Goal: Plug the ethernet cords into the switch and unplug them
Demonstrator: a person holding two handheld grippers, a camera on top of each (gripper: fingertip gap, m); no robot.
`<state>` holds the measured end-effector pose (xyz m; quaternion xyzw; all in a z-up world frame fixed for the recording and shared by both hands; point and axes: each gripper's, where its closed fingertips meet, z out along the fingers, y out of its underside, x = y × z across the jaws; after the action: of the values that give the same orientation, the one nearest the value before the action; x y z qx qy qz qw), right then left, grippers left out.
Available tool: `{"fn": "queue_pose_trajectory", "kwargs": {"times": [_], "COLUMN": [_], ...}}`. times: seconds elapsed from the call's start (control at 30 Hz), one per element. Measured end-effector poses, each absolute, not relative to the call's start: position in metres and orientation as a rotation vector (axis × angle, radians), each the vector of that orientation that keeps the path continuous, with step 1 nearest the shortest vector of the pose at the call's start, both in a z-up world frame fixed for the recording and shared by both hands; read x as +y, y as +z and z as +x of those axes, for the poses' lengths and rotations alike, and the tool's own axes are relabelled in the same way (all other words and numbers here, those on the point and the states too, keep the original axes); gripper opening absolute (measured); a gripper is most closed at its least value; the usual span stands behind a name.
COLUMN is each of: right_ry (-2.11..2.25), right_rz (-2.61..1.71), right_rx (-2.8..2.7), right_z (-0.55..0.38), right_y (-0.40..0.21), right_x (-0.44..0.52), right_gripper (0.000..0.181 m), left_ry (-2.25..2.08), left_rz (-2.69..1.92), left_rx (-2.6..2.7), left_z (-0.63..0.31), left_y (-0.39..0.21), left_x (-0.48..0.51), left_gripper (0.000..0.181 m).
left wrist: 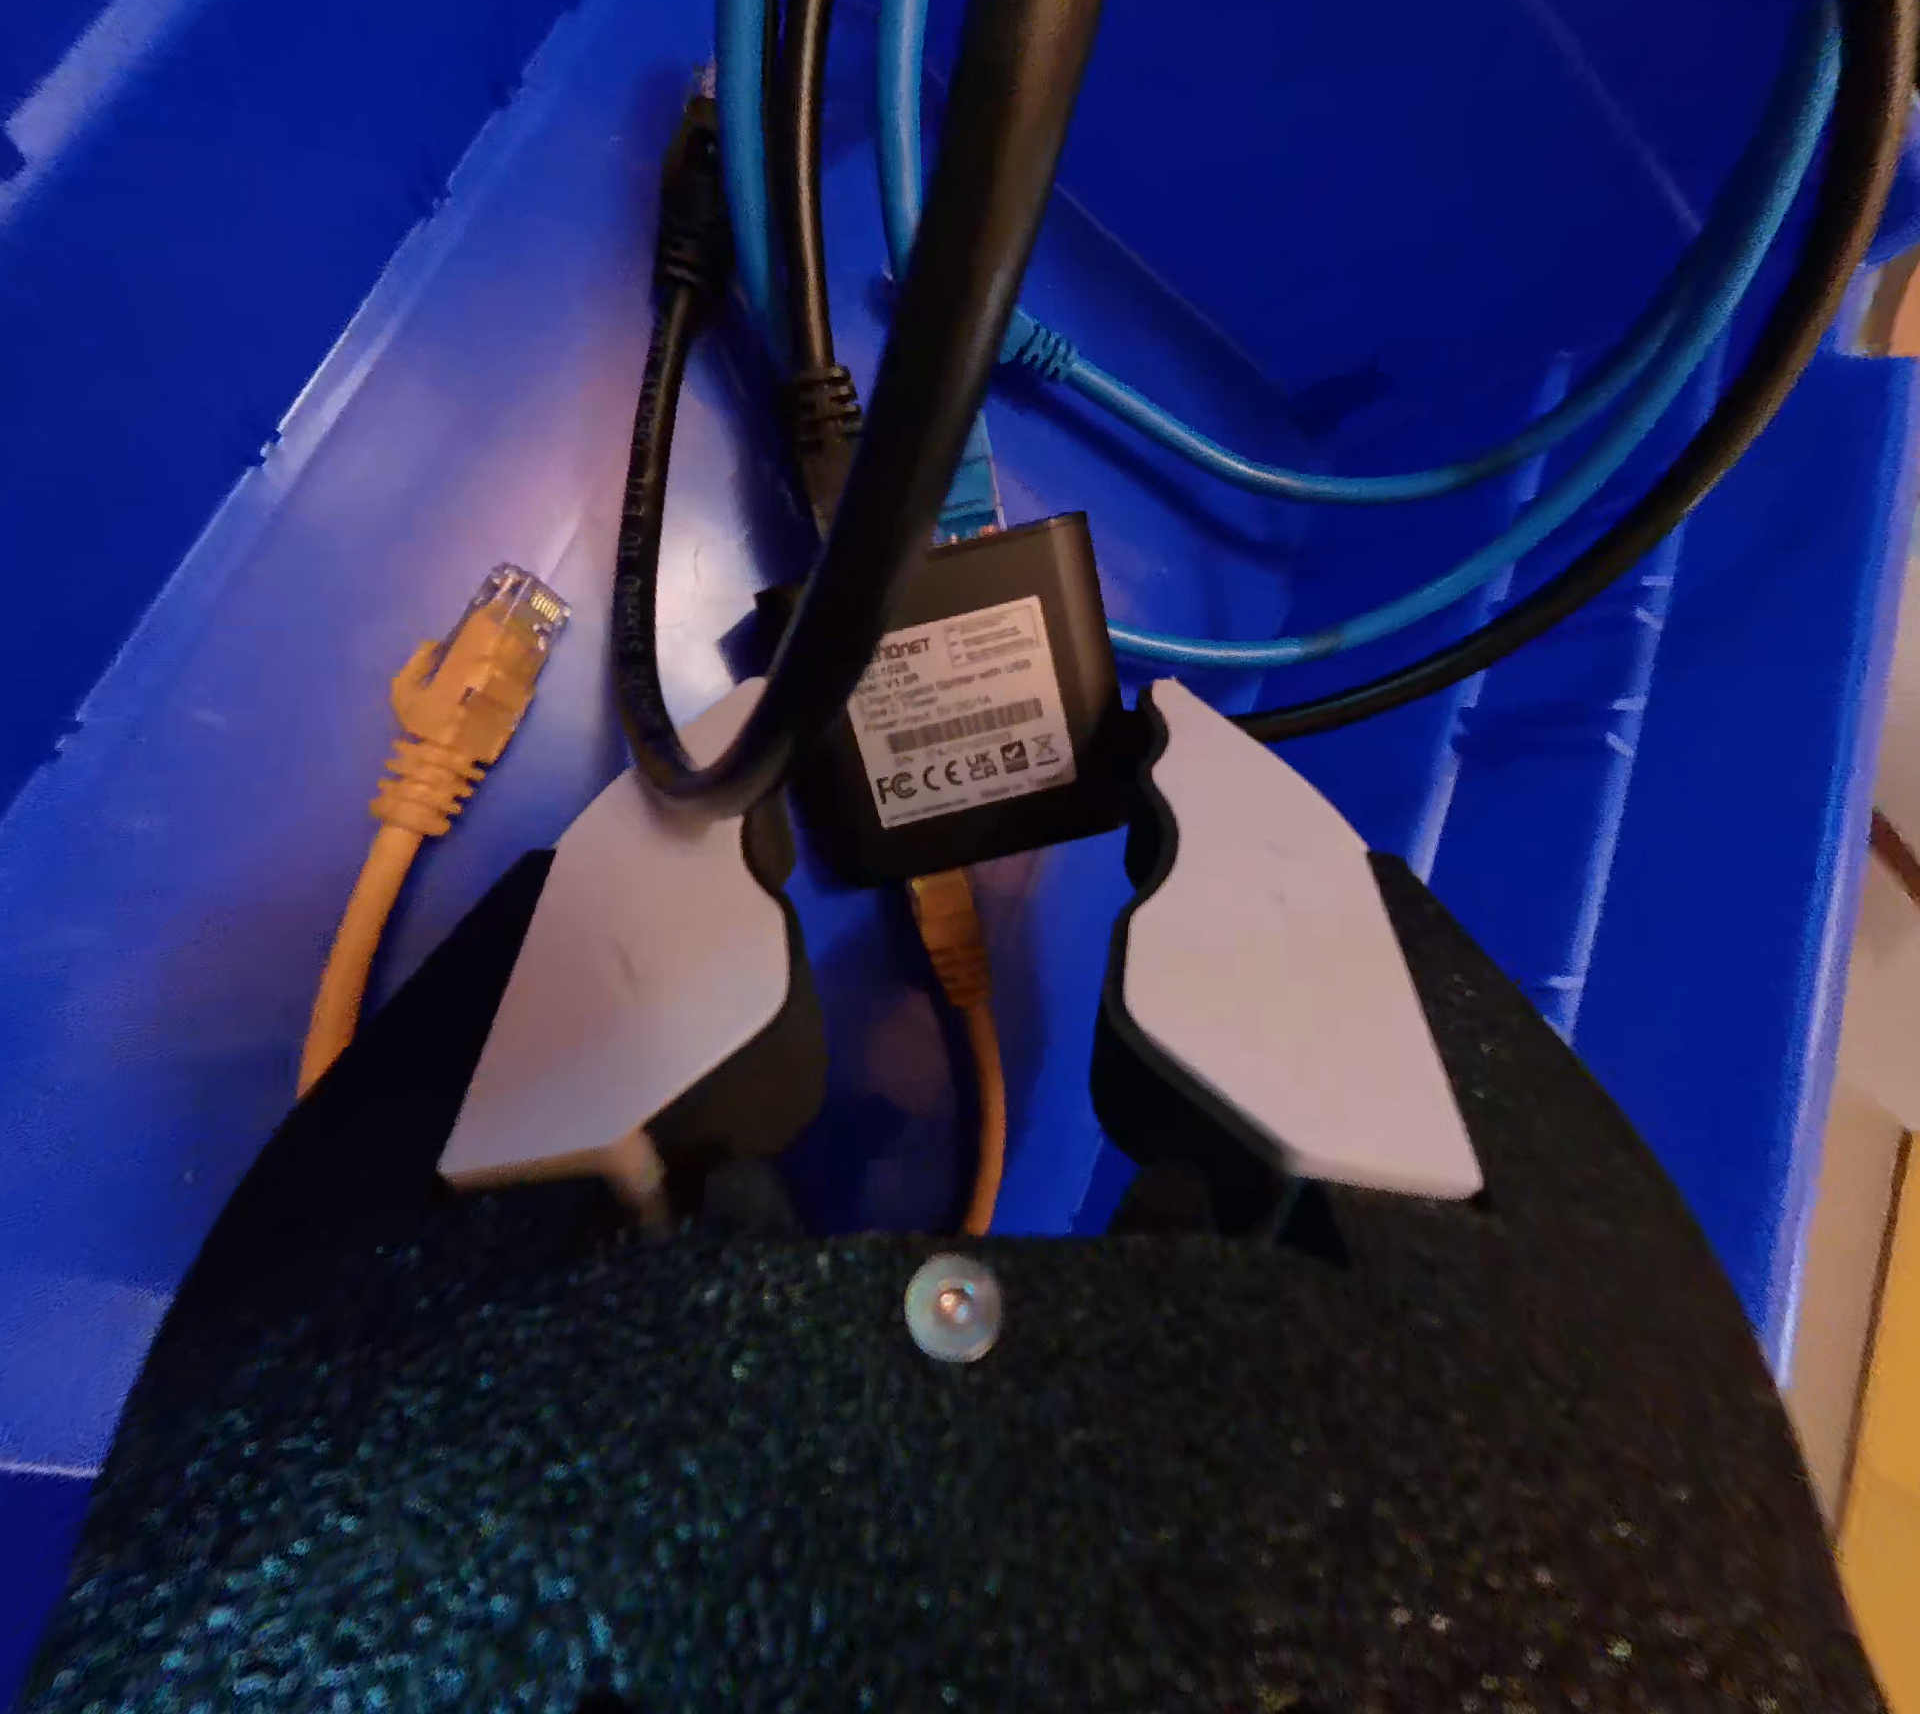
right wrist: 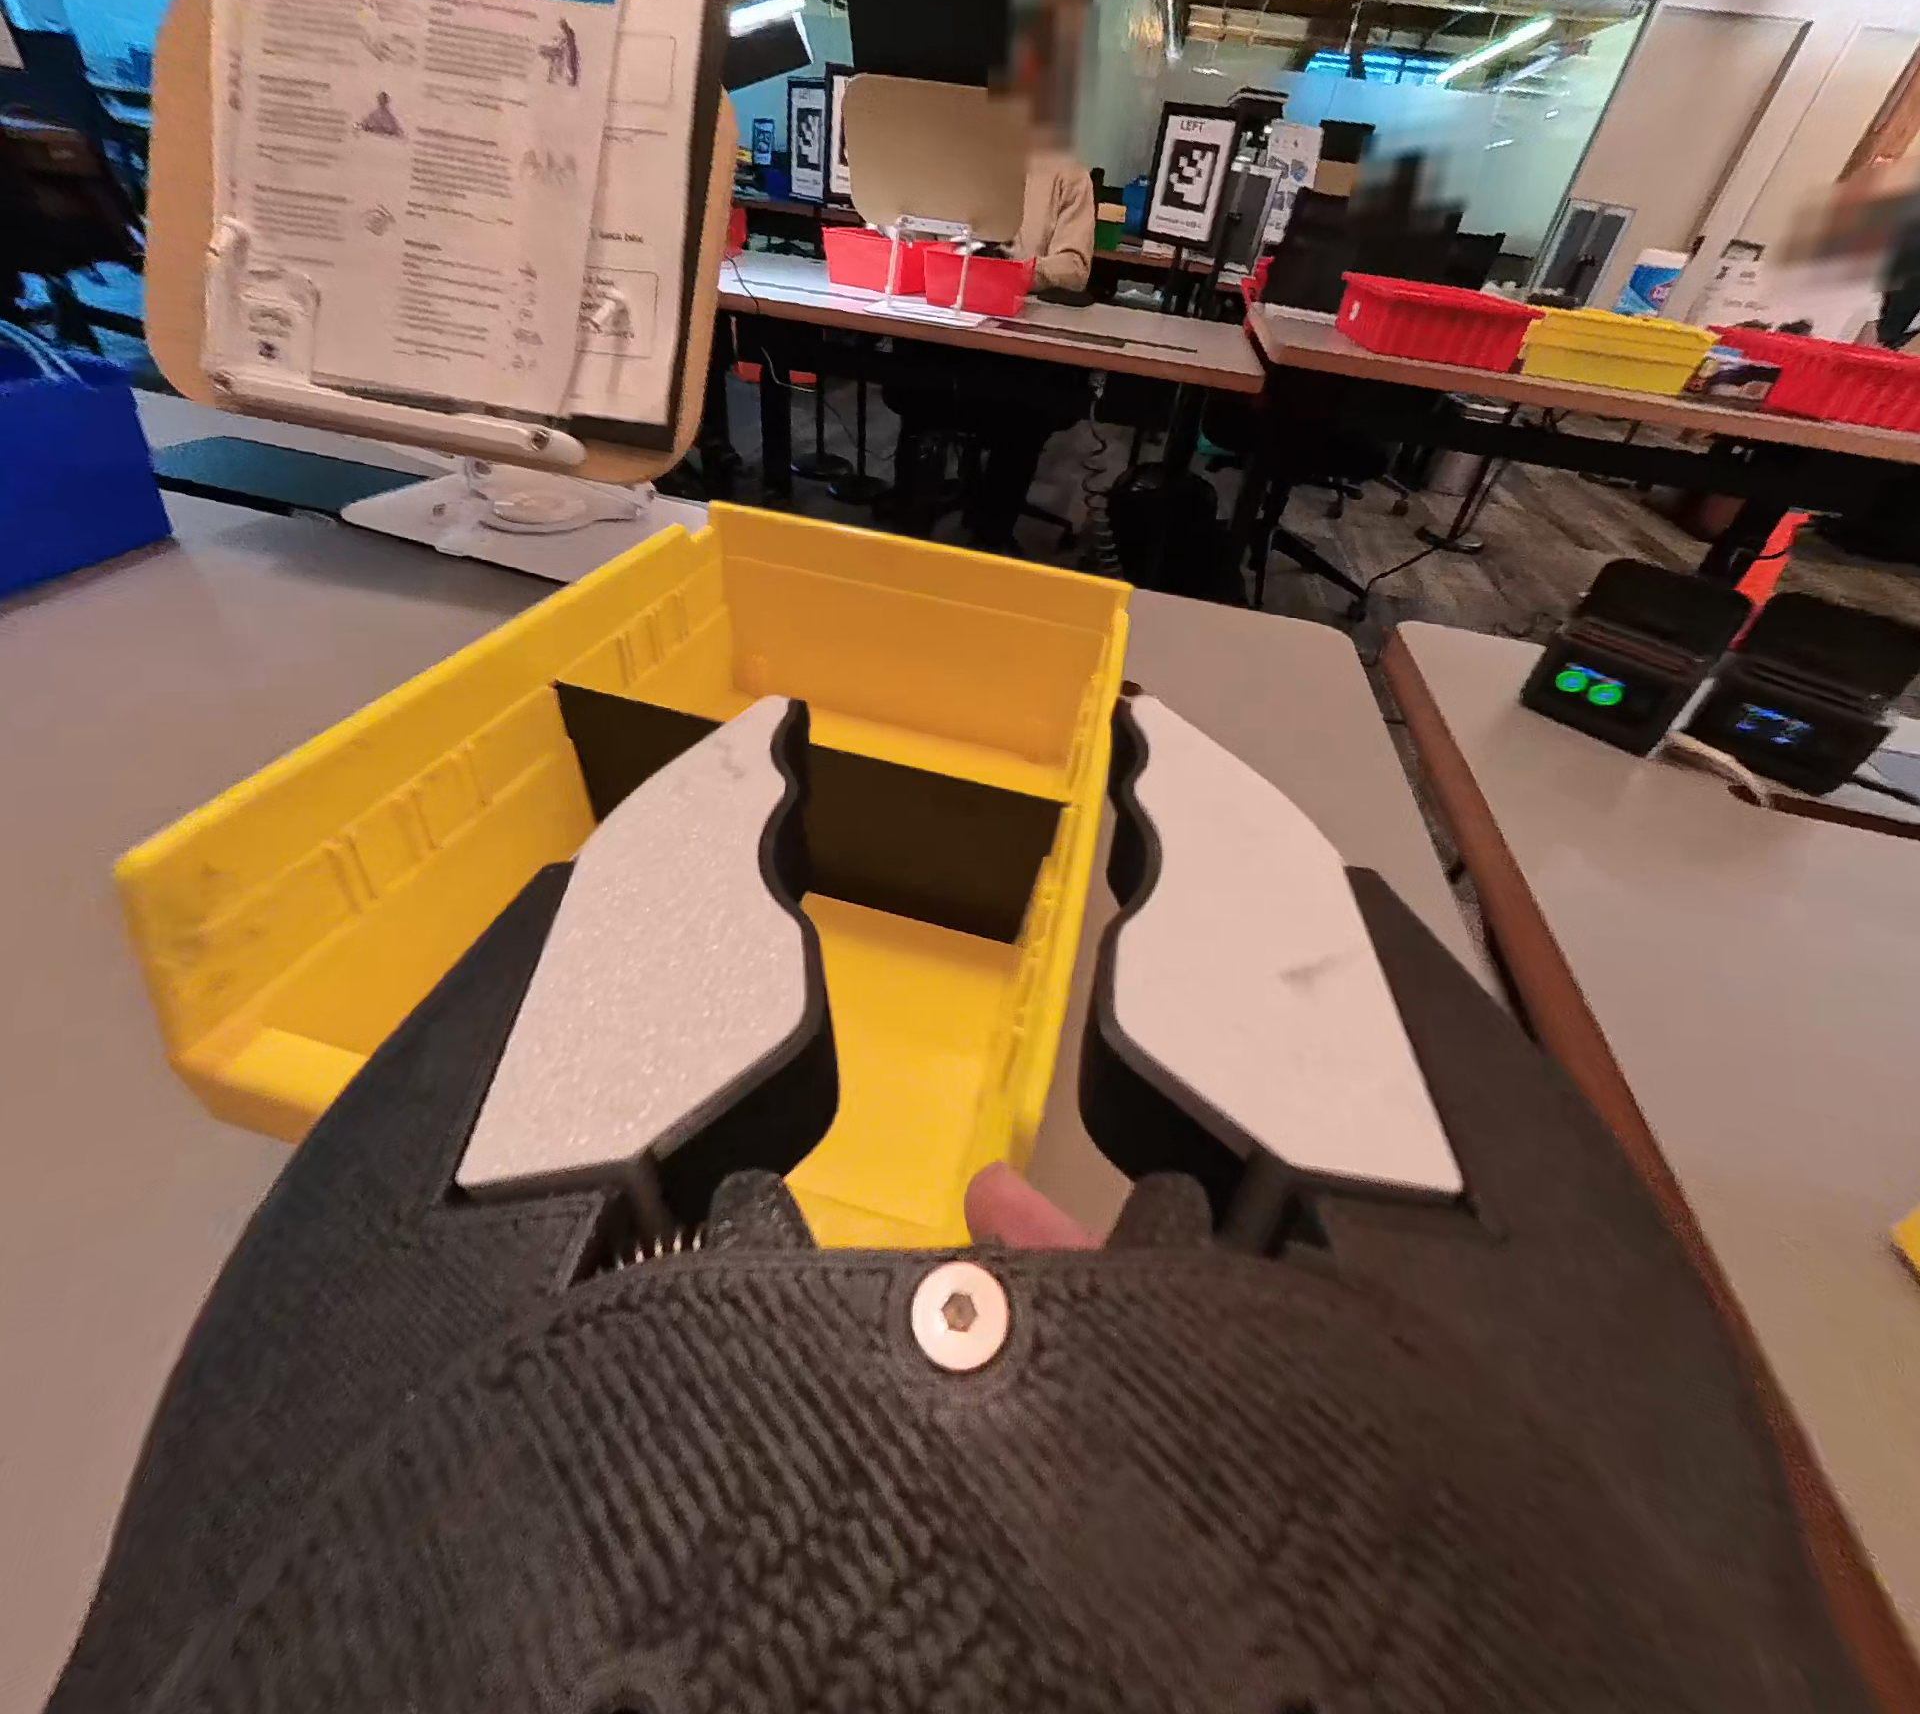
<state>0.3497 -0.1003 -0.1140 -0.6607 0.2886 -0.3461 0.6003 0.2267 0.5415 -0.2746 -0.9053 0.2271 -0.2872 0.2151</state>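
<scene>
The switch (left wrist: 971, 698) lies in the blue bin (left wrist: 260, 314) dead ahead at twelve o'clock of the left claw (left wrist: 951, 729), whose spread fingers flank its sides without clearly pinching it, long axis running twelve to six with cords at both ends, while the right claw (right wrist: 956, 791) gapes empty over a yellow bin (right wrist: 343, 843) on the tabletop (right wrist: 156, 729)
</scene>
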Motion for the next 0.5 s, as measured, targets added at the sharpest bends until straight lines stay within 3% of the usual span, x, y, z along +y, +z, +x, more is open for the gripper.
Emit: {"fn": "queue_pose_trajectory", "kwargs": {"times": [0.23,0.5], "right_ry": [-0.743,-0.749], "right_rz": [-1.432,-1.442], "right_rx": [0.684,0.612], "right_z": [0.343,0.329], "right_y": [-0.099,-0.086], "right_x": [-0.097,-0.076], "right_gripper": [0.050,0.050], "left_ry": [-0.867,-0.786], "left_rz": [-2.389,-1.963], "left_rx": [0.860,1.133], "left_z": [0.231,0.219], "left_y": [-0.261,-0.161], "left_x": [0.535,0.533], "left_gripper": [0.059,0.059]}}
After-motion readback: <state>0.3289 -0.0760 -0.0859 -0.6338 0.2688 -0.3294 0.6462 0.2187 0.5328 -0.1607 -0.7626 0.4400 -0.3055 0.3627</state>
